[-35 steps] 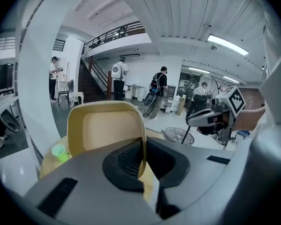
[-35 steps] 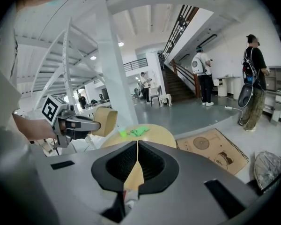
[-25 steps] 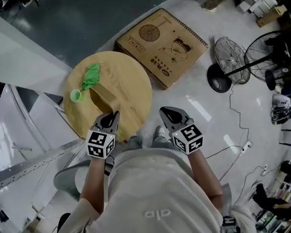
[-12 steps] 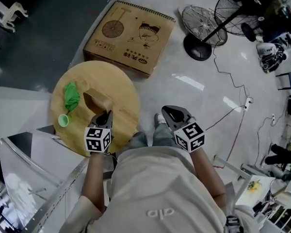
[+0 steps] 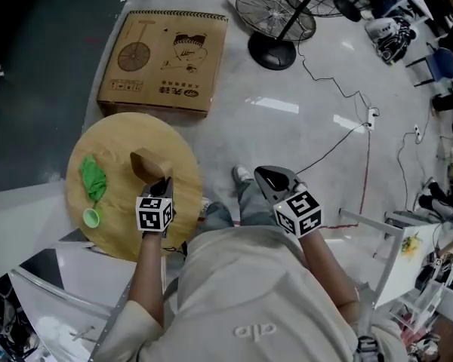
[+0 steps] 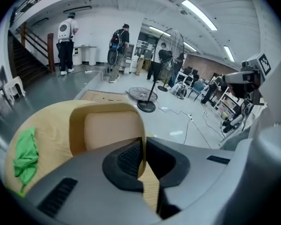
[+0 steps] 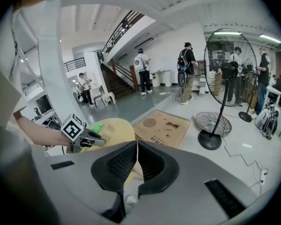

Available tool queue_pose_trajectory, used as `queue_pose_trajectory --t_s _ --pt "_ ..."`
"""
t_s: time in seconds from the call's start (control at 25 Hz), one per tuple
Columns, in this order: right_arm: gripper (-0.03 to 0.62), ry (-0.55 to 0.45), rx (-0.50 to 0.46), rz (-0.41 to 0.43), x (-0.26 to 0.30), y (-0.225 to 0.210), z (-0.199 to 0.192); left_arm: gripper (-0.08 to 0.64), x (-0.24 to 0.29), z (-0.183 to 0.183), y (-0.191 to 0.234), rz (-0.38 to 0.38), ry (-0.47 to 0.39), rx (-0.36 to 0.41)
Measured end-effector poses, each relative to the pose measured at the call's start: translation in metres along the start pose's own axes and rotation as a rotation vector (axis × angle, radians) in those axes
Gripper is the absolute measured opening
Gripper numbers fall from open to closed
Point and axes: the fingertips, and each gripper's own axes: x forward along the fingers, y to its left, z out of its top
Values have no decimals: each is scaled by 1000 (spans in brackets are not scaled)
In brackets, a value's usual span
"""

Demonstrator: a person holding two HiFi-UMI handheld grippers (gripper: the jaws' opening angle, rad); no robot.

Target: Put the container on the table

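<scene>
Fingers (image 6: 127, 159) of the left gripper (image 5: 162, 185) are clamped on the wall of the beige container (image 6: 110, 128) over the round wooden tabletop (image 5: 117, 134); those of the right gripper (image 5: 270, 178) are pressed together, empty. The base is best seated flat before release.

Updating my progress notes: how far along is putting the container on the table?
Done: the container is over the round table, near the green cloth; whether it rests there I cannot tell. In hand: the left gripper is shut on its wall. Left: letting go. The right gripper is shut and empty.
</scene>
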Motion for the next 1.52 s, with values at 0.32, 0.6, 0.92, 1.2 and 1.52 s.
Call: queue_pose_trajectory --t_s 0.32,0.6,0.92,1.2,1.52 --pt "32 -18 52 -81 -25 -21 -20 23 35 -12 -14 -32 84 54" --pt "32 -27 75 -123 -46 -36 -31 25 55 -19 -21 -32 138 80" --pt "32 -36 83 -149 -60 -48 -38 70 71 -32 -27 -20 200 83" --pt "32 -28 64 -139 -67 -59 -40 126 71 -25 -35 -2 200 78" --pt "32 -47 25 -75 -58 -67 -15 36 45 25 -51 29 89 62"
